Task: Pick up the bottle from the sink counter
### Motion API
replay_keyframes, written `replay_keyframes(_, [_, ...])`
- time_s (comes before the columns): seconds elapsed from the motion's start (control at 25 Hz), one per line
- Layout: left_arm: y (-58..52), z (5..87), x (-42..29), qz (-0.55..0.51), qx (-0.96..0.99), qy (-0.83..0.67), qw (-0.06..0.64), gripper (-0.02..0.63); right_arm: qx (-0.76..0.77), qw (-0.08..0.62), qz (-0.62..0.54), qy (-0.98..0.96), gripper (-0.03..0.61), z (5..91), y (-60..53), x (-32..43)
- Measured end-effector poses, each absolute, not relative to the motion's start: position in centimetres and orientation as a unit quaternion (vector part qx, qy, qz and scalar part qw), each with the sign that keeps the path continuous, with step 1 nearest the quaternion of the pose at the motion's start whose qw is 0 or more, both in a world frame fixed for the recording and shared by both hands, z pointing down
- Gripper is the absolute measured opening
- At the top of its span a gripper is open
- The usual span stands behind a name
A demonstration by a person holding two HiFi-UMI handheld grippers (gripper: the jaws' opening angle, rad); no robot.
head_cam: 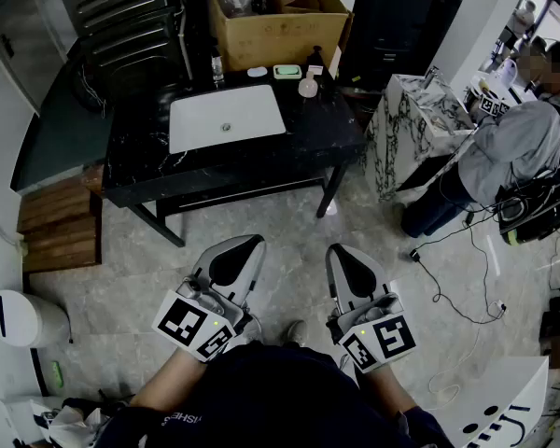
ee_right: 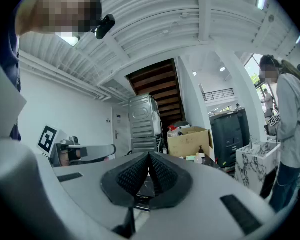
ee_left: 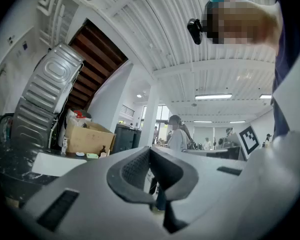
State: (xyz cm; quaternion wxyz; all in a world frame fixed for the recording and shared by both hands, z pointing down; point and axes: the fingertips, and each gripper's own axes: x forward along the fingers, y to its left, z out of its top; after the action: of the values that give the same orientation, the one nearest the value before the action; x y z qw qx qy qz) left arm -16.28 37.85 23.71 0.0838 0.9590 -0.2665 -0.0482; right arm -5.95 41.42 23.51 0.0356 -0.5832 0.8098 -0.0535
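Bottle [head_cam: 217, 66] stands upright at the back of the sink counter [head_cam: 135, 161], behind the basin [head_cam: 252, 110], well apart from both tongs. Left gripper [head_cam: 246, 246] and right gripper [head_cam: 343, 253]: jaws pressed together, empty, held low near the body. Approach likely not begun.

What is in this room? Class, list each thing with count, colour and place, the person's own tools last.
sink counter: one, black marble with white basin, centre
clear bottle: one, clear, counter's back edge, left
white dish: one, white, back edge
green dish: one, green, beside the white dish
dark pump bottle: one, dark, back right
pale round bottle: one, pinkish-white, just before the pump bottle
cardboard box: one, brown, behind the counter
person: one, grey top, far right
left tool, right tool: two, grey, shut and empty, nearest the camera
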Motion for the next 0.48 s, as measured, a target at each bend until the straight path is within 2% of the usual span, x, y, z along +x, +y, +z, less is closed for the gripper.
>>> replay_keyframes(0.48, [39.5,23.5,-14.0,-0.045,0.957,-0.279,0.072,0.008,-0.571,0.039,-0.061,0.818,0.026,23.8,42.9,-3.8])
